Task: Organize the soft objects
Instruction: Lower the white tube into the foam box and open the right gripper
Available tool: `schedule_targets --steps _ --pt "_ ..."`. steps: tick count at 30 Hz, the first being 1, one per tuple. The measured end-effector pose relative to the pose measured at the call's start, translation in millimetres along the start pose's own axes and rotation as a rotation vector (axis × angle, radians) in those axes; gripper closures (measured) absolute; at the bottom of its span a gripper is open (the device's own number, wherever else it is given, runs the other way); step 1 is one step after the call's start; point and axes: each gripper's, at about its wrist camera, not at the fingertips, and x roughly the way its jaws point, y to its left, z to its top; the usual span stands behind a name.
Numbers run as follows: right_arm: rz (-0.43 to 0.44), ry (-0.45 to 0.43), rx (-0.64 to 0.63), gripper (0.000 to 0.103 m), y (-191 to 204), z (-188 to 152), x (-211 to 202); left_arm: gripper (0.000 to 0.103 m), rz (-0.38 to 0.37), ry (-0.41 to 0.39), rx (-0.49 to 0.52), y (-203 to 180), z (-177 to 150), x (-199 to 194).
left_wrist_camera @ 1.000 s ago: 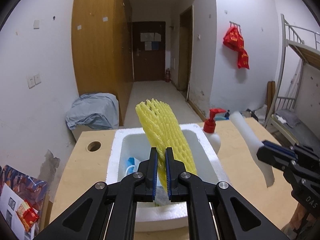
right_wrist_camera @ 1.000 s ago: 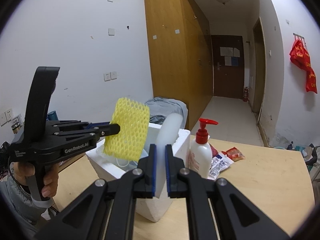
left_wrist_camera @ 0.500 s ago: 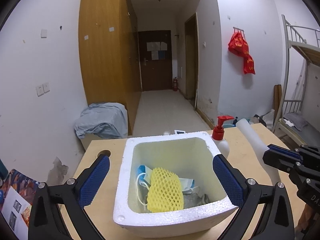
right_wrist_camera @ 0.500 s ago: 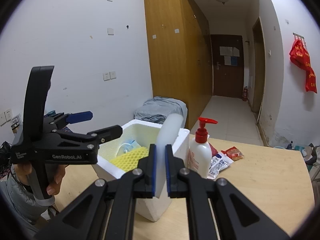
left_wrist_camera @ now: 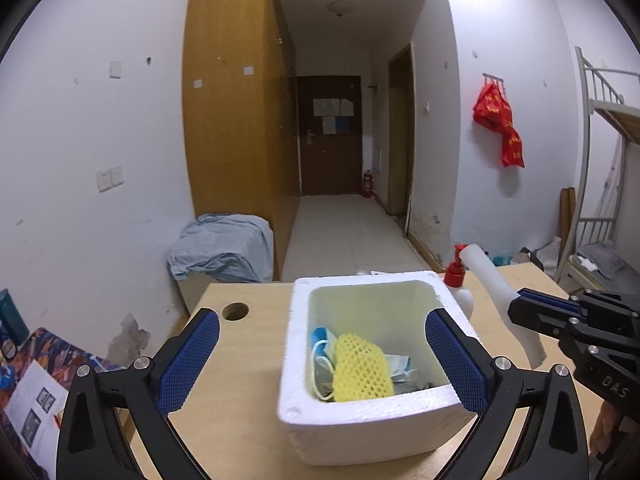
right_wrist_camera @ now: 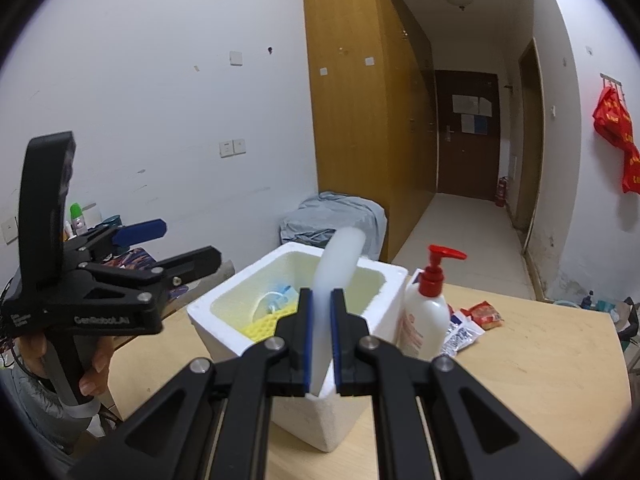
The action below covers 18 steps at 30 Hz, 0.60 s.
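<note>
The left claw (left_wrist_camera: pixel 322 364) gapes wide and empty before the foam box (left_wrist_camera: pixel 372 416), whose floor hides under the yellow foam net (left_wrist_camera: pixel 362 370). The right claw (right_wrist_camera: pixel 320 340) pinches a white foam strip (right_wrist_camera: pixel 338 268), lower end hidden; bare tabletop (right_wrist_camera: pixel 540 360) lies to its right.

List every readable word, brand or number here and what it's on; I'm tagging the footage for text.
"DAS": on the right hand-held gripper body, cut off by the frame edge.
"GenRobot.AI": on the left hand-held gripper body.
Pump bottle label, red snack packet, door papers, red hanging: too blurred to read.
</note>
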Motion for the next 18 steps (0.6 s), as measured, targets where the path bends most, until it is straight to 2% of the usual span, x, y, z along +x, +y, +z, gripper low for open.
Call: schedule_targets --steps 3,7,18 --pt "0.008 0.001 -0.002 0.093 4 2 7 0.0 0.014 -0.005 -0.011 6 -2 -9" --pt "0.019 0.007 -0.007 0.093 10 5 14 0.0 0.086 -0.017 -0.017 17 -6 -23" --pt "0.06 0.031 -0.033 0.093 26 12 36 0.0 0.148 -0.027 -0.049 35 -15 -40"
